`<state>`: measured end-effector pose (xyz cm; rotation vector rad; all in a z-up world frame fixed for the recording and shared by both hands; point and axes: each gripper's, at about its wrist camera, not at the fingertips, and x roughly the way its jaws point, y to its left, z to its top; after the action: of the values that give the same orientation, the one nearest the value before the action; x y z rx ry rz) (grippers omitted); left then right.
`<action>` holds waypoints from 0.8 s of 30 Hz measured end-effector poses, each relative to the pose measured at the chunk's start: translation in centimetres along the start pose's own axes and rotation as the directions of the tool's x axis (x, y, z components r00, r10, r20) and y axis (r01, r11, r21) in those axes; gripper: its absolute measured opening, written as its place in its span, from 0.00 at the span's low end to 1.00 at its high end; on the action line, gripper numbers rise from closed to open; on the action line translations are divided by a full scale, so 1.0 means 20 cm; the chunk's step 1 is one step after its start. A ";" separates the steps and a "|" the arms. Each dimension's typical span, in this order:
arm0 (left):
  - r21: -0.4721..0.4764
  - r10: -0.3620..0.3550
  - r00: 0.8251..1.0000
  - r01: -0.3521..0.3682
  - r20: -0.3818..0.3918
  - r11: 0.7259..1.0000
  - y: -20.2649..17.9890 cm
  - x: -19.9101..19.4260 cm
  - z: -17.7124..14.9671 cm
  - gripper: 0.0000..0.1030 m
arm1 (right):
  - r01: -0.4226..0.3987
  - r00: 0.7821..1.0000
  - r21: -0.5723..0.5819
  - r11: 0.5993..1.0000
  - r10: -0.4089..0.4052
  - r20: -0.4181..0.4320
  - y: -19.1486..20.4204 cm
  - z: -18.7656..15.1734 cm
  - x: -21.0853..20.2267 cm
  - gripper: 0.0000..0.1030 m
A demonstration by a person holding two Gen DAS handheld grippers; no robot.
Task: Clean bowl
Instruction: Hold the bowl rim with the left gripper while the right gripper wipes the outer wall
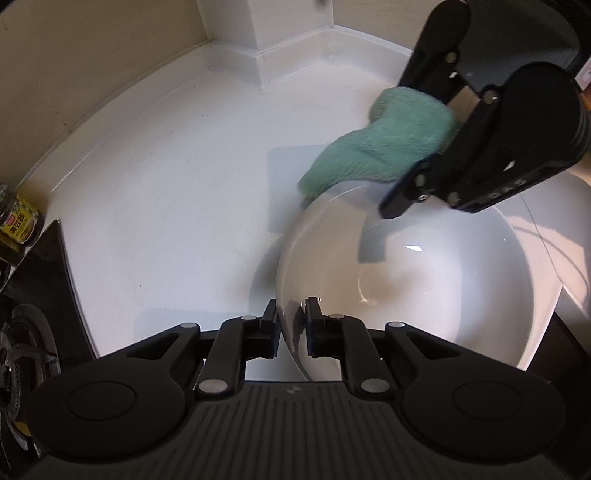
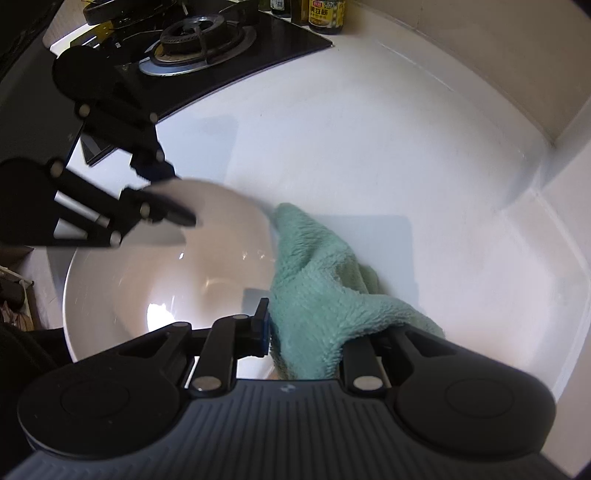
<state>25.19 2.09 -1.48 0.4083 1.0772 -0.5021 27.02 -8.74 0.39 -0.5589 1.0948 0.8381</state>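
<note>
A white bowl (image 1: 424,273) sits on the white counter. My left gripper (image 1: 291,325) is shut on the bowl's near rim, one finger inside and one outside. It also shows in the right wrist view (image 2: 162,195) at the bowl's (image 2: 166,280) far left rim. My right gripper (image 2: 306,325) is shut on a fluffy teal cloth (image 2: 317,291); the cloth hides its right finger. The cloth hangs over the bowl's outer edge. In the left wrist view the right gripper (image 1: 443,147) holds the cloth (image 1: 380,144) above the bowl's far rim.
A black gas hob (image 2: 207,48) with a burner lies at the counter's end, also at the left in the left wrist view (image 1: 33,332). Sauce bottles (image 2: 325,14) stand behind it, one jar (image 1: 18,221) by the wall. A white upstand (image 1: 258,55) bounds the counter.
</note>
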 end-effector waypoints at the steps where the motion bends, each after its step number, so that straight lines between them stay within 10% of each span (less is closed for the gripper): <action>1: -0.024 0.001 1.000 -0.001 -0.001 1.000 0.01 0.00 0.00 0.12 | 0.003 1.000 0.004 1.000 -0.003 0.000 0.00 0.00 0.00 0.13; 8: -0.350 0.011 1.000 -0.018 -0.023 0.937 0.03 -0.07 -0.13 0.12 | -0.024 0.998 0.095 0.995 0.019 0.052 -0.03 -0.06 -0.01 0.13; 13: -0.414 0.010 1.000 -0.012 -0.006 0.910 0.03 -0.08 -0.18 0.13 | -0.037 0.996 0.148 0.988 0.025 0.082 -0.05 -0.12 -0.03 0.12; 24: -0.144 0.027 0.999 -0.031 -0.029 0.989 0.03 0.02 -0.06 0.11 | -0.072 0.997 0.043 0.996 0.072 -0.007 0.02 -0.19 -0.06 0.15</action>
<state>24.74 3.14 -2.41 0.3035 1.1250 -0.3905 24.41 -11.79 0.13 -0.4897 1.1440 0.8733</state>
